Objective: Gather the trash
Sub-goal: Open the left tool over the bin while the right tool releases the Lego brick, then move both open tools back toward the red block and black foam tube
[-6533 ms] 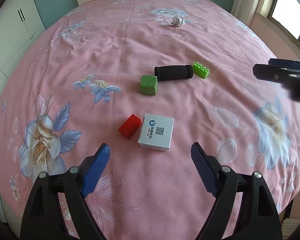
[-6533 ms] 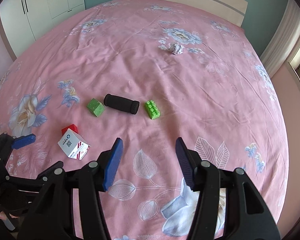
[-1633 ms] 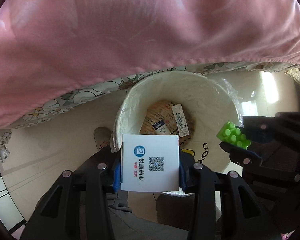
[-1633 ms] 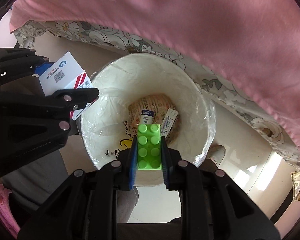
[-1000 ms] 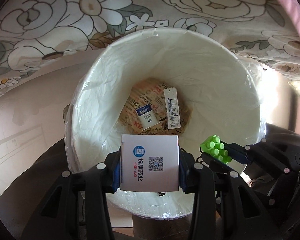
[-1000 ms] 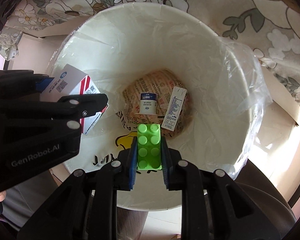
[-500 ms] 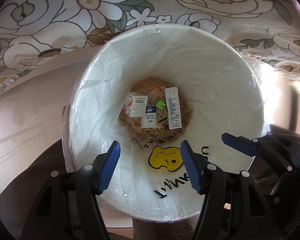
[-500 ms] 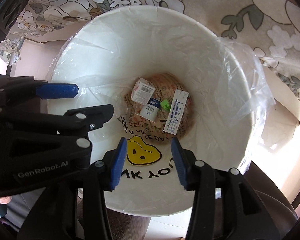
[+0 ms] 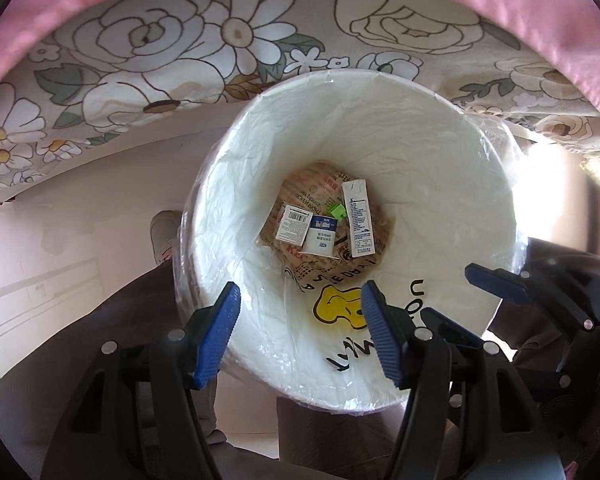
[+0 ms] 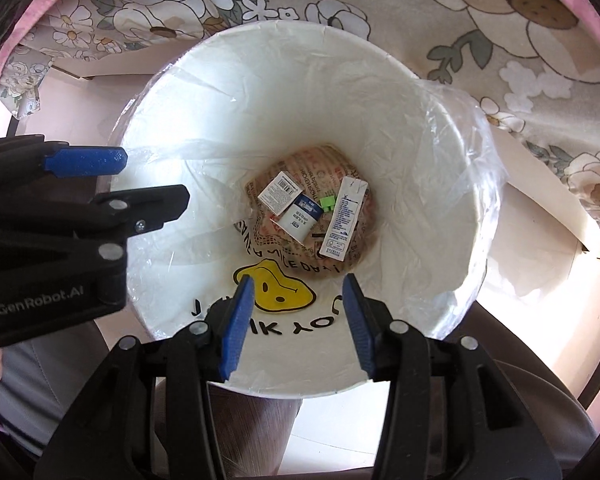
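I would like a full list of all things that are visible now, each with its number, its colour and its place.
trash bin: 1, white with a clear liner and a yellow face print, on the floor beside the bed.
barcode box: 1, white, bin bottom, left.
blue-label box: 1, white and blue, bin bottom, middle.
long carton: 1, white, bin bottom, right.
green brick: 1, green, between the boxes.
printed paper: 1, brown, under the items.
bed skirt: 1, beige floral, behind the bin.
pink bedcover: 1, above the skirt.
left hand-held gripper: open, above the bin.
right hand-held gripper: open, above the bin.
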`<state>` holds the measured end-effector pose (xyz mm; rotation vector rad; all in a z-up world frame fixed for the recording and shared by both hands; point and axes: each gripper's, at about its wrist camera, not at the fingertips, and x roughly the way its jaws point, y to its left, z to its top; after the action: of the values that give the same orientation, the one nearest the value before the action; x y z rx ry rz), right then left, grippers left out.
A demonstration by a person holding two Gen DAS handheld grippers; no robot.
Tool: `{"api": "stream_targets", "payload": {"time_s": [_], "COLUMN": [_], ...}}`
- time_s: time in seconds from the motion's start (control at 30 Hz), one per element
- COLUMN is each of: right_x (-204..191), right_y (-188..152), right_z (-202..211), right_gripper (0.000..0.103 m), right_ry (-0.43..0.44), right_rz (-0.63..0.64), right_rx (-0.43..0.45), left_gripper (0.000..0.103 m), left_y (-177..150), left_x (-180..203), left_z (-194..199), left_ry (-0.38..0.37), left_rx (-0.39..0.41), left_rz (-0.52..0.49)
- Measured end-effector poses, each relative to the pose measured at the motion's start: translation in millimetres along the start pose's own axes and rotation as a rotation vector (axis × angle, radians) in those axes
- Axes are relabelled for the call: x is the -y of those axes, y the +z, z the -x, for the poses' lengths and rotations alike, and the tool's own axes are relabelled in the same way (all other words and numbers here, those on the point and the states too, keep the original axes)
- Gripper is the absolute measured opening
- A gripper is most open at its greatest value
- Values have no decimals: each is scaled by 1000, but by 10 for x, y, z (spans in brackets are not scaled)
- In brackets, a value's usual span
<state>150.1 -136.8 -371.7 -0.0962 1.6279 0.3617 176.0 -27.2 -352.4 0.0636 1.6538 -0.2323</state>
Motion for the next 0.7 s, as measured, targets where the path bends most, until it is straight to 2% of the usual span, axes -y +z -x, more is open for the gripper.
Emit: {"api": "stream_targets", "payload": {"time_s": [0.2,0.4,0.47,0.5,0.7], "right_x": [24,29,7,4,-43], "right_y": [-158,-237,-240,-238,-194], "right_z": [255,760,955,1045,1664], "right_gripper": [47,55,64,69,69], "right_ry": [-30,-53,-62,-67,-129], "right_rz": [20,50,66,79,160], "right_rx": [4,60,85,99,179], "left_gripper": [68,79,87,88,88], "left_y": [-149,-264,-286,-293,-310], "left_x": [63,101,109,116,159], "left_z": [447,996,1158,1233,1726], "left_ry": [74,101,112,120,126], "left_rx": [91,190,228,245,329], "left_rz": [-98,-167,-179,-187,-216]}}
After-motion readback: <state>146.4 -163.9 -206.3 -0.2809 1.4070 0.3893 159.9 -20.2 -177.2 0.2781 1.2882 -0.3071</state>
